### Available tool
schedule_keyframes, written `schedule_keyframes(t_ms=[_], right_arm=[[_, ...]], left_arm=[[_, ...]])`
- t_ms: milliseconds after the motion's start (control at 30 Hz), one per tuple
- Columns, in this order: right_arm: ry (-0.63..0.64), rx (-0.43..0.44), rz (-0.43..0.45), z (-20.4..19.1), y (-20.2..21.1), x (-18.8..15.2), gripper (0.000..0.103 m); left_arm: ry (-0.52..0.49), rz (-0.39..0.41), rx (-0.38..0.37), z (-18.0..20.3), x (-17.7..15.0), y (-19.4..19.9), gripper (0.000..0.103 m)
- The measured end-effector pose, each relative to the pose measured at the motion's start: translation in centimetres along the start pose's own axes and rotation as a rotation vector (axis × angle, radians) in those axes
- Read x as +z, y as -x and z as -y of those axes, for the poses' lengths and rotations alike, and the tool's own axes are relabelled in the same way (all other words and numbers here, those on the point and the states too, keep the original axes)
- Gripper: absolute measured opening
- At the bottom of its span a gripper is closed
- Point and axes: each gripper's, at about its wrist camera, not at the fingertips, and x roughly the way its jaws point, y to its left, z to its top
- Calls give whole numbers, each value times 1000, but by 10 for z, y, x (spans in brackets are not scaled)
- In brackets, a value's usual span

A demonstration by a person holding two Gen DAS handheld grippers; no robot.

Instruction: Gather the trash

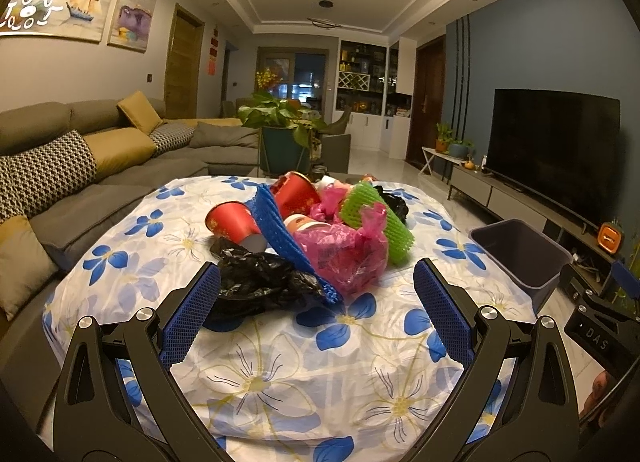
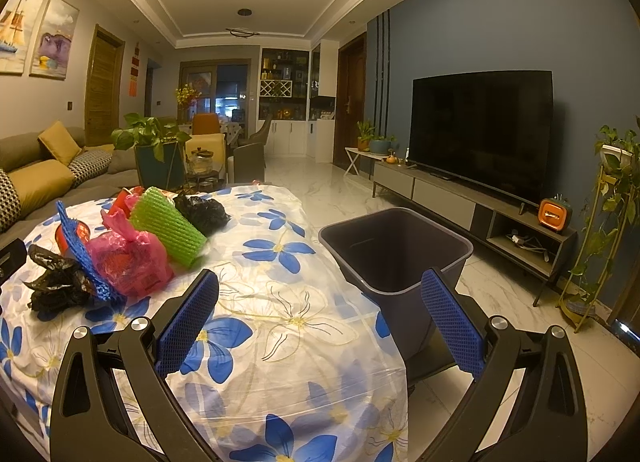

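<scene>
Your left hand-held gripper [image 1: 316,294] hovers low over the counter [image 1: 280,382], jaws spread wide, grasping nothing; the trash pile [image 1: 312,230] sits at 12 o'clock. Your right hand-held gripper [image 2: 320,302] is released too, with the bin [image 2: 396,254] at 1 o'clock, its base cut off by the counter edge.

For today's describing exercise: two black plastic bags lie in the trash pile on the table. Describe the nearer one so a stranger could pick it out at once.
Start at the table with the blue-flowered cloth and find the trash heaped on it. At the pile's near edge, just ahead of the left gripper, lies the crumpled black bag, touching the blue foam net. The other black bag sits behind the green net.
</scene>
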Motion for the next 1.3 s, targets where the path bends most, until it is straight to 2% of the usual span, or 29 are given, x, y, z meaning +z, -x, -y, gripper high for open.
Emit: schedule_keyframes(t_ms=[800,1033,1133,1300], right_arm=[[6,23,-2,-8,-10,-5,97],[14,35,11,-12,-14,-7,97],[18,54,16,-17,-17,-9,97],[41,106,23,-33,-24,-9,97]], left_arm=[[21,-15,-1,-8,0,-6,96],[33,28,7,-15,-1,-5,96],[36,55,17,-20,-1,-5,96],[51,27,6,-33,-4,-14,96]])
